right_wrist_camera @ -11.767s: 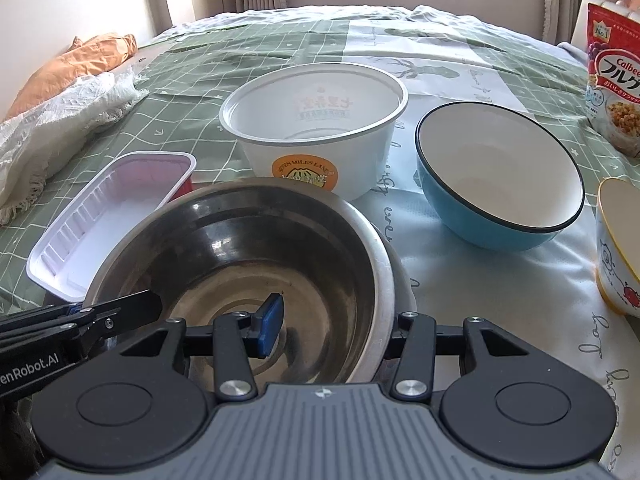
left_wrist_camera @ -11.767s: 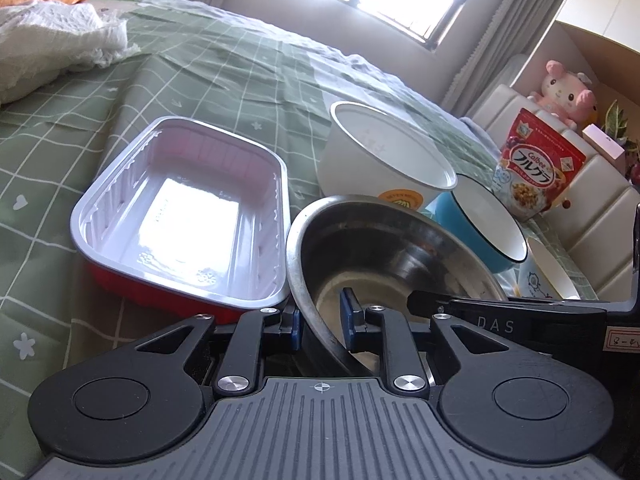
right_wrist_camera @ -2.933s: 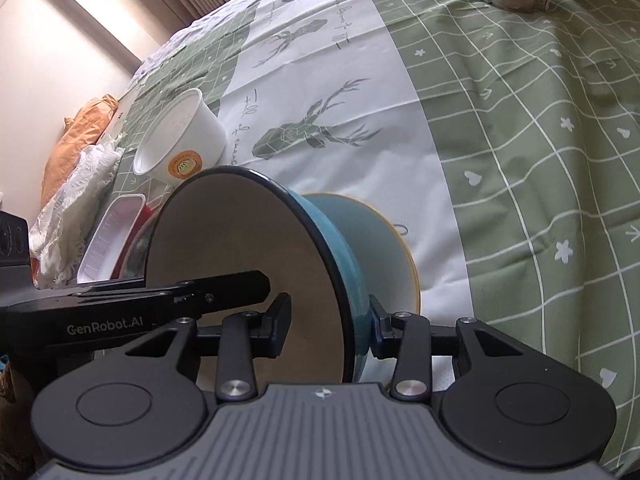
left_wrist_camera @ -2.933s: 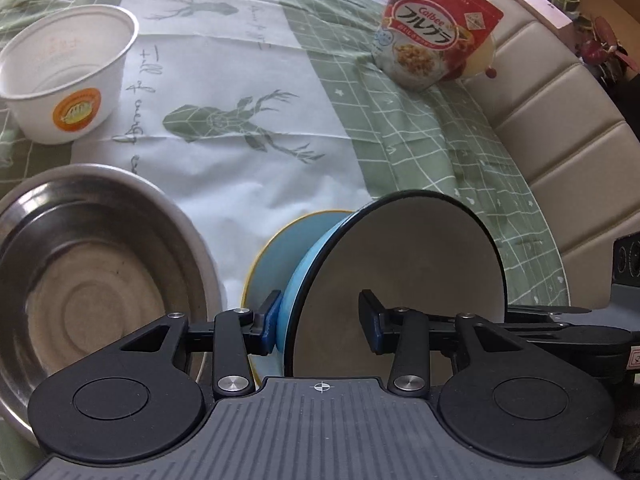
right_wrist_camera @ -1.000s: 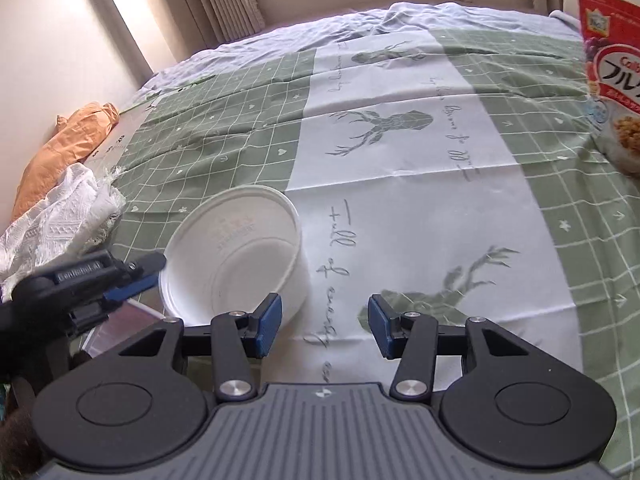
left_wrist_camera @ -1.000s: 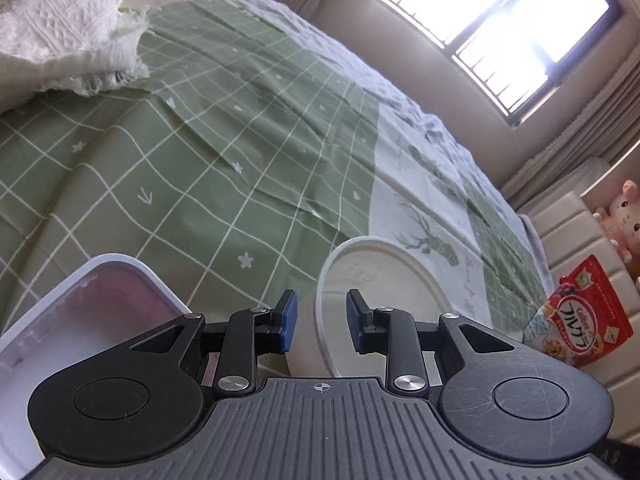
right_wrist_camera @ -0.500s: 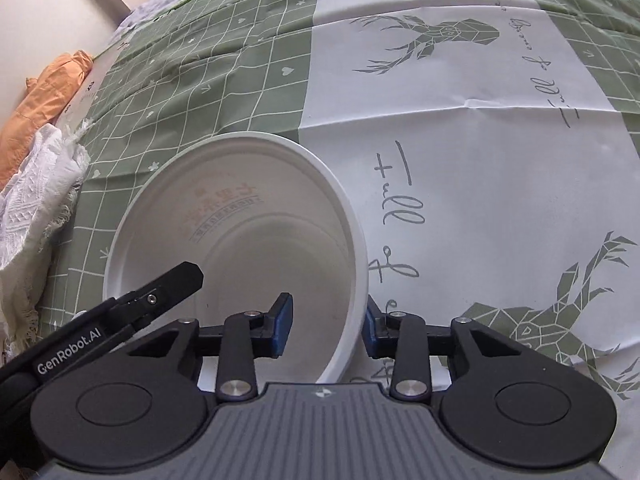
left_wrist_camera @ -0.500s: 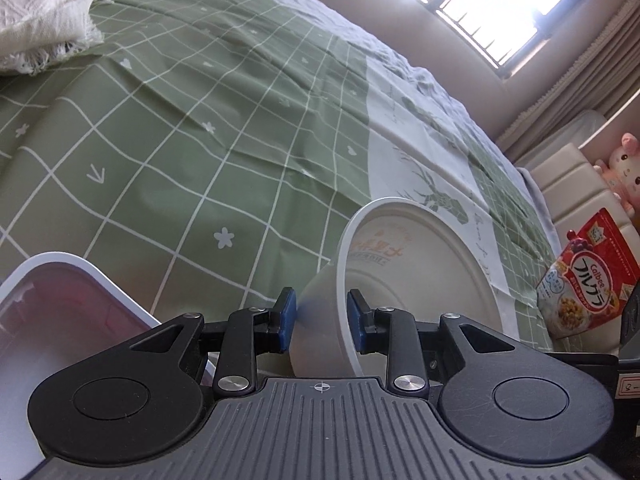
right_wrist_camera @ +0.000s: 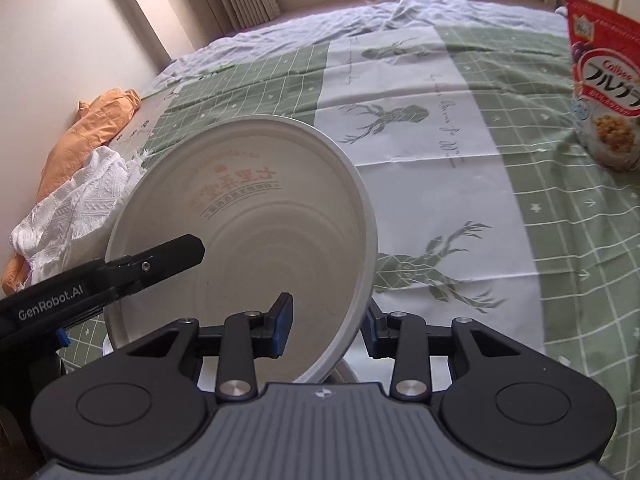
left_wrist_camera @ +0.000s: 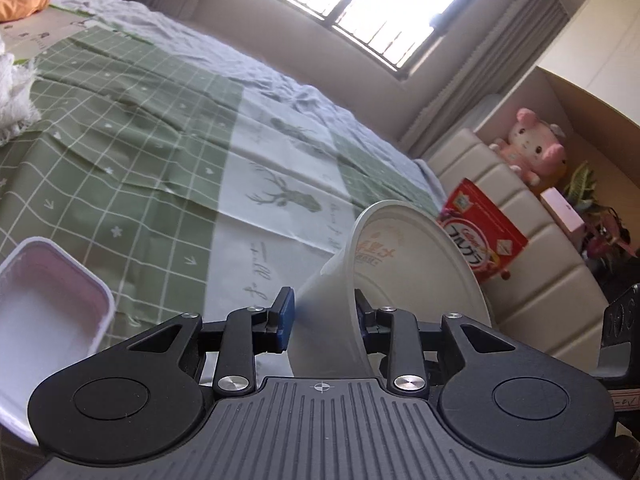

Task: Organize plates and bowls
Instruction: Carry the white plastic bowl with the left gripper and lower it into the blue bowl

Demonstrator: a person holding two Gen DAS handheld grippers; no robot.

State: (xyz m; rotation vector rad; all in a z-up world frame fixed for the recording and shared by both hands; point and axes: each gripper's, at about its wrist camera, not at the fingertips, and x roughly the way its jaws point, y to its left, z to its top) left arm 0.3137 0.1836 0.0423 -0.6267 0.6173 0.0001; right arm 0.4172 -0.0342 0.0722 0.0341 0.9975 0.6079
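- One white disposable paper bowl (right_wrist_camera: 248,216), tipped on its side and lifted off the bed, mouth turned toward the right wrist camera; faint orange print and concentric rings visible on the inner wall and base.
- Same bowl (left_wrist_camera: 384,280) in the left wrist view: edge-on, tapered outer wall pointing left, rim to the right, orange lettering showing through.
- Two grippers, both on this bowl, at opposite sides of its rim.
- Left gripper (left_wrist_camera: 325,315): blue pads either side of the bowl wall, one outside, one inside; jaws easing apart at this moment, left pad seemingly a sliver off the wall, exact contact hard to judge.
- Right gripper (right_wrist_camera: 326,326): clamped across the near rim, left pad inside the bowl, right pad outside against the wall.
- One white plastic tray (left_wrist_camera: 44,308) with a pinkish interior, low and to the left of the left gripper, on the bed.
- One red cereal bag (right_wrist_camera: 608,92), far ahead and to the right of the right gripper, upright near the headboard.
- One green checked bedsheet (right_wrist_camera: 440,152) with a pale deer-print band, beneath and ahead of both tools.
- One white knitted cloth (right_wrist_camera: 72,208) and one orange cloth (right_wrist_camera: 96,124), off to the left of the right gripper.
- One pink plush toy (left_wrist_camera: 532,144), above and right of the left gripper, on a shelf.
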